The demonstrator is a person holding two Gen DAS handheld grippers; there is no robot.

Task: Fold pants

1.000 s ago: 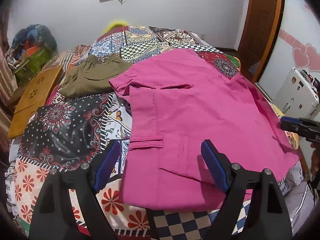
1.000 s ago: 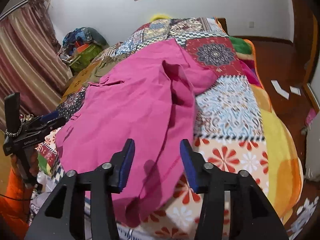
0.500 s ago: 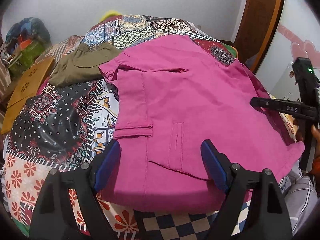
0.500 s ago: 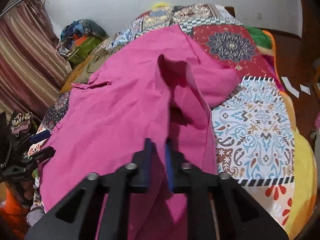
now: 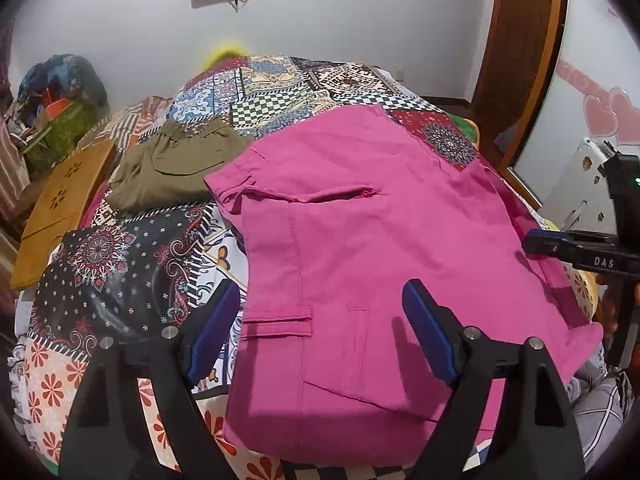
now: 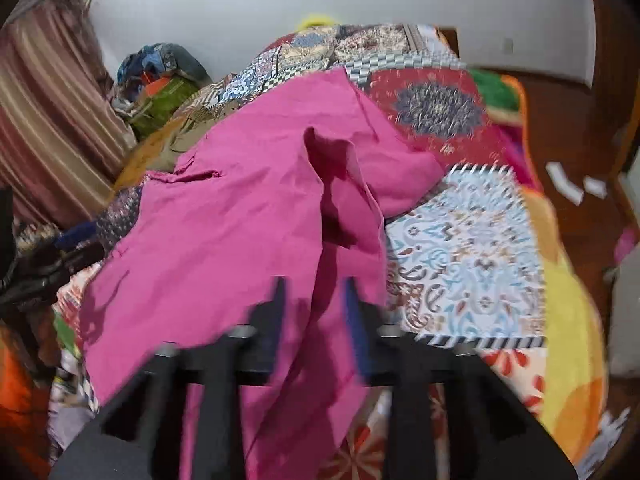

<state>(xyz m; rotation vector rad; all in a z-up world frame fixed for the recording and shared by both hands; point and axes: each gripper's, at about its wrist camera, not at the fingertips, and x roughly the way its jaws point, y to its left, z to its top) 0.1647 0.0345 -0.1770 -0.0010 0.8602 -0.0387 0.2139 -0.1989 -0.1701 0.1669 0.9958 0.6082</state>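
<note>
Patchwork bedding covers the bed [image 5: 120, 264] that serves as the work surface, in a small room with white walls and a wooden door frame at the right. Nearest the cameras, the left gripper [image 5: 320, 332] hangs over the near hem end of the pink pants [image 5: 360, 240], its jaws standing wide apart with nothing between the pads. The right gripper [image 6: 316, 312] sits at the garment's right edge; its jaws are opening, with a ridge of pink cloth running between them, though motion blur in that view leaves it uncertain whether either pad presses on the fabric. The pants lie spread across the middle of the bed, fairly flat on the left side, where a pocket flap and side seam show plainly, but rucked into a raised fold [image 6: 336, 184] toward the right edge. Further back, an olive garment [image 5: 180, 168] rests just beside the pants' far left corner, with a wooden board [image 5: 64, 204] to its left and a heap of belongings [image 5: 52, 96] against the wall. Assessment: the step in hand appears to be the smoothing and squaring of the garment before the first fold. To do it well, the raised fold on the right should be drawn outward and laid flat first. Each gripper should then take a single corner through both layers. The lift should be kept low and even, so that the seams stay aligned. The olive garment should be kept clear of the fold line.
</note>
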